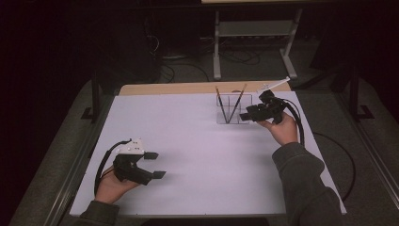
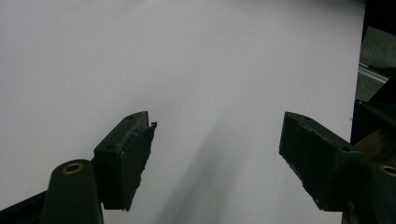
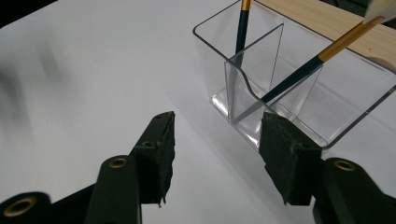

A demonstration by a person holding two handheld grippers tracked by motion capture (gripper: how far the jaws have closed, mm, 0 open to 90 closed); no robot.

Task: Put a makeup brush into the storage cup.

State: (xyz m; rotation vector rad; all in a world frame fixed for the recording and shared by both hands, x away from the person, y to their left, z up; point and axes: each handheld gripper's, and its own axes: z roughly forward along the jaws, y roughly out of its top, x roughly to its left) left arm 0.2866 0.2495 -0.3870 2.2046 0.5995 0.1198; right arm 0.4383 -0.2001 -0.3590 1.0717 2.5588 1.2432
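On the table [image 1: 197,155], white covering [image 1: 188,127].

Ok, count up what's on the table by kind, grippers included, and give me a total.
Brushes: 2, one in the holder's far compartment, one leaning in the near one.
Clear holder: 1, standing at the table's far edge.
Grippers: 2, left gripper and right gripper, both open and holding nothing.
Total: 5.

The holder [image 3: 299,88] was clear plastic, its two pencils [image 3: 308,67] dark with gold upper ends. The sheet [image 1: 197,155] looked plain white, perhaps faintly lilac in the dim light. Both grippers [image 3: 215,144] had black jaws.
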